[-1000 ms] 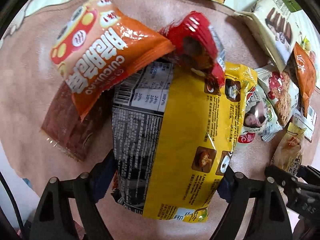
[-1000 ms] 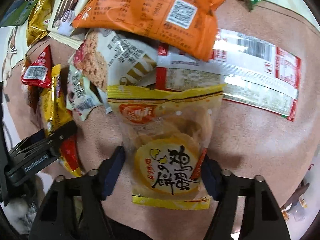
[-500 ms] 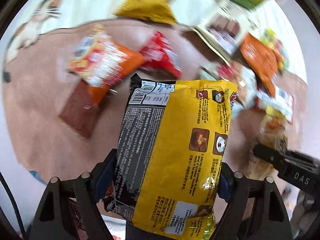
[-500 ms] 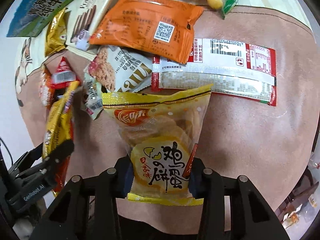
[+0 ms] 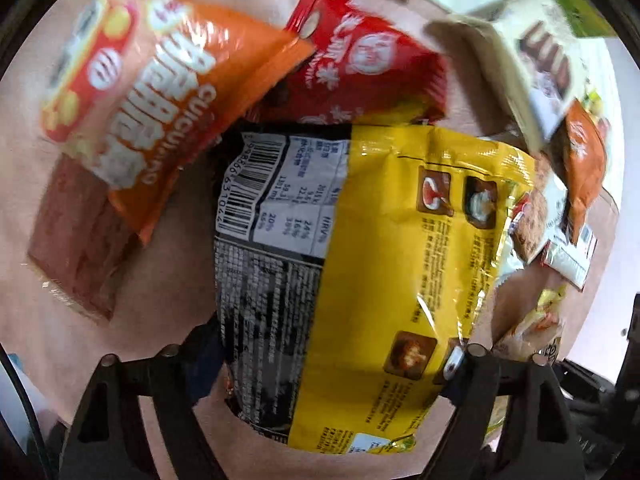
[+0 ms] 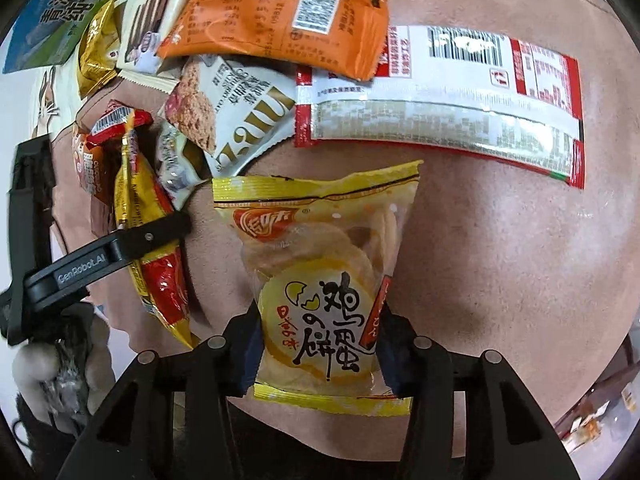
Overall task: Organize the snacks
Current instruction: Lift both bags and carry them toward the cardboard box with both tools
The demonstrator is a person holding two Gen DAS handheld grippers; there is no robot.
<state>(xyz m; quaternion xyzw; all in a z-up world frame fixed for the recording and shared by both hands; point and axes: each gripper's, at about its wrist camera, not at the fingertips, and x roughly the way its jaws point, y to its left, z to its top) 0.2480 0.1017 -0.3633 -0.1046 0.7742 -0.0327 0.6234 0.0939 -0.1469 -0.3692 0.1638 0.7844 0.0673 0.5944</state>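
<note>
My left gripper (image 5: 332, 364) is shut on a large yellow and black noodle packet (image 5: 360, 280), held low over the brown mat (image 5: 168, 280). An orange snack bag (image 5: 152, 100) and a red packet (image 5: 360, 68) lie just beyond it. My right gripper (image 6: 318, 348) is shut on a yellow egg-cracker bag (image 6: 320, 280), held over the mat. In the right wrist view the left gripper (image 6: 120, 252) and its yellow packet (image 6: 144, 220) show at the left.
A dark red flat pack (image 5: 76, 236) lies left. In the right wrist view an orange pack (image 6: 288, 12), a long red-and-white pack (image 6: 440, 100), a white oat-bar pack (image 6: 236, 112), a chocolate-stick box (image 6: 156, 12) and a gold packet (image 6: 96, 48) crowd the mat's far side.
The left gripper has dropped back down and forward with the noodle packet, close to the orange and red packs. The right gripper has moved slightly forward with the cracker bag still held.
</note>
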